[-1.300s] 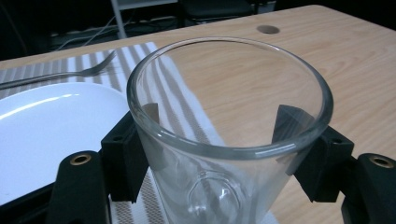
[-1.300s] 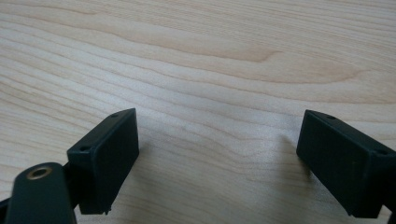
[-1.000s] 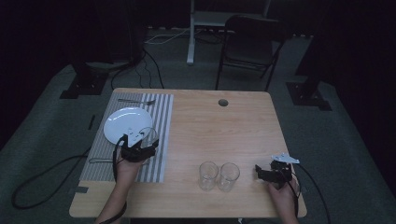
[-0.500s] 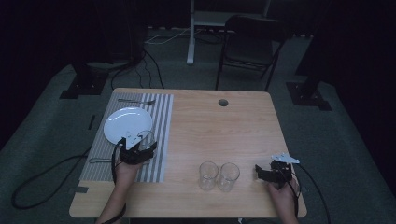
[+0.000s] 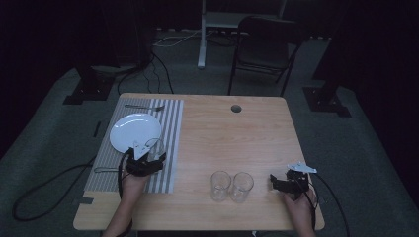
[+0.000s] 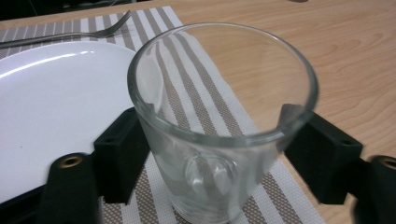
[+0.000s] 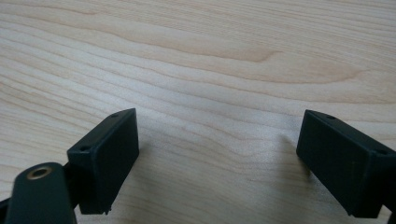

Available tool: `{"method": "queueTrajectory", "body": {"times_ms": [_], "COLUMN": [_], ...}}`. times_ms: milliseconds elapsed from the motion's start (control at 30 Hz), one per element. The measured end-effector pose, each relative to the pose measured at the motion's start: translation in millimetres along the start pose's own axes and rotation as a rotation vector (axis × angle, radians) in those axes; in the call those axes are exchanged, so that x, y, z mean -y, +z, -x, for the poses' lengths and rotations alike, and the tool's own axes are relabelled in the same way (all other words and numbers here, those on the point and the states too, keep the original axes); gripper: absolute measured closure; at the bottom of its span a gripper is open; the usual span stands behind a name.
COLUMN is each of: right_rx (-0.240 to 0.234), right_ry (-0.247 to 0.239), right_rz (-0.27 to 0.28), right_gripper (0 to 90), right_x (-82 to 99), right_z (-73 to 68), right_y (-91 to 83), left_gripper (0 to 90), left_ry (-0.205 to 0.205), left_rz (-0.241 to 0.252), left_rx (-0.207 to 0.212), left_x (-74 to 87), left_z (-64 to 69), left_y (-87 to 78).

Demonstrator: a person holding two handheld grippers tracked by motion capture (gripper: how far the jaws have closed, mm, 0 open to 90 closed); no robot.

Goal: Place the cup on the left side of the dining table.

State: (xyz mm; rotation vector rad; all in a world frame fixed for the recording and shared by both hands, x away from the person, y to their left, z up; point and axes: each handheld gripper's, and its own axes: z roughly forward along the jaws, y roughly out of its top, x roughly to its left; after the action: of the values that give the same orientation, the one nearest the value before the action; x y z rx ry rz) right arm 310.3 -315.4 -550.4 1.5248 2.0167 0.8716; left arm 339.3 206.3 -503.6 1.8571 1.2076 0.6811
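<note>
Left gripper [image 6: 219, 154] stands astride a clear glass [image 6: 219, 121] on the striped placemat [image 6: 187, 98]; its jaws have just been opening, and in the left gripper view both pads now sit a little off the glass wall, so the glass is released though still between them. Glass stands upright on the mat, just beside the near-right rim of the white plate [image 6: 56, 93]. Fork [image 6: 70, 35] lies beyond the plate near the mat's far edge.

High view: left gripper [image 5: 146, 160] sits over the mat's right half, forearm coming in from the bottom edge, wrist roughly level. Bare wooden table [image 5: 232, 138] stretches wide to the right of the mat, open up to the far edge.

Right gripper [image 5: 281, 182] rests low near the table's near-right corner, jaws spread wide over bare wood with nothing between them (plain in the right gripper view [image 7: 219, 158]). 2 more glasses [image 5: 231, 185] stand side by side, touching or nearly so, just left of it.

No readable writing or brand anywhere.
</note>
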Motion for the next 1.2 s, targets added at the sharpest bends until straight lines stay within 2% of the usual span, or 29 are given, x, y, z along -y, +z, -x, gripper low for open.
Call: {"method": "queueTrajectory", "body": {"times_ms": [100,133,200,233,267,300,367,467,533,600,633,900,1033,1200], "right_rx": [0.000,0.000,0.000,0.000,0.000,0.000,0.000,0.000,0.000,0.000,0.000,0.000,0.000,0.000], "right_ry": [0.000,0.000,0.000,-0.001,0.000,0.000,0.000,0.000,0.000,0.000,-0.001,-0.001,0.000,0.000], "right_rz": [0.000,0.000,0.000,0.000,0.000,0.000,0.000,0.000,0.000,0.000,0.000,0.000,0.000,0.000], "right_gripper": [12.5,12.5,12.5,12.5,12.5,12.5,12.5,12.5,12.5,12.5,12.5,12.6,12.5,12.5], "right_x": [0.0,0.0,0.0,0.0,0.0,0.0,0.0,0.0,0.0,0.0,0.0,0.0,0.0,0.0], "right_z": [0.0,0.0,0.0,0.1,0.0,0.0,0.0,0.0,0.0,0.0,0.1,0.0,0.0,0.0], "right_y": [0.0,0.0,0.0,0.0,0.0,0.0,0.0,0.0,0.0,0.0,0.0,0.0,0.0,0.0], "left_gripper": [16.9,8.6,8.6,0.1,0.1,0.1,0.1,0.2,0.2,0.2,0.2,0.2,0.2,0.2], "left_ry": [0.000,-0.015,-0.023,-0.027,-0.029,-0.046,-0.046,-0.082,-0.079,-0.080,-0.082,-0.098,-0.076,-0.084], "left_rz": [-0.008,-0.019,-0.010,-0.008,-0.013,0.002,0.015,0.015,-0.014,-0.013,-0.025,-0.030,-0.048,-0.071], "left_rx": [0.012,0.021,0.032,0.032,0.029,0.016,0.005,-0.014,-0.037,-0.042,-0.061,-0.076,-0.121,-0.138], "left_x": [1.0,1.4,2.0,2.2,2.3,4.0,5.3,8.8,15.0,17.4,21.5,35.8,46.1,58.4], "left_z": [1.4,0.5,0.1,-0.1,-0.6,-1.4,-1.6,-4.2,-7.2,-8.4,-11.1,-19.0,-21.6,-26.8], "left_y": [-1.8,-2.4,-3.6,-4.2,-5.7,-9.3,-11.6,-18.6,-24.4,-26.4,-30.6,-46.1,-51.3,-62.1]}}
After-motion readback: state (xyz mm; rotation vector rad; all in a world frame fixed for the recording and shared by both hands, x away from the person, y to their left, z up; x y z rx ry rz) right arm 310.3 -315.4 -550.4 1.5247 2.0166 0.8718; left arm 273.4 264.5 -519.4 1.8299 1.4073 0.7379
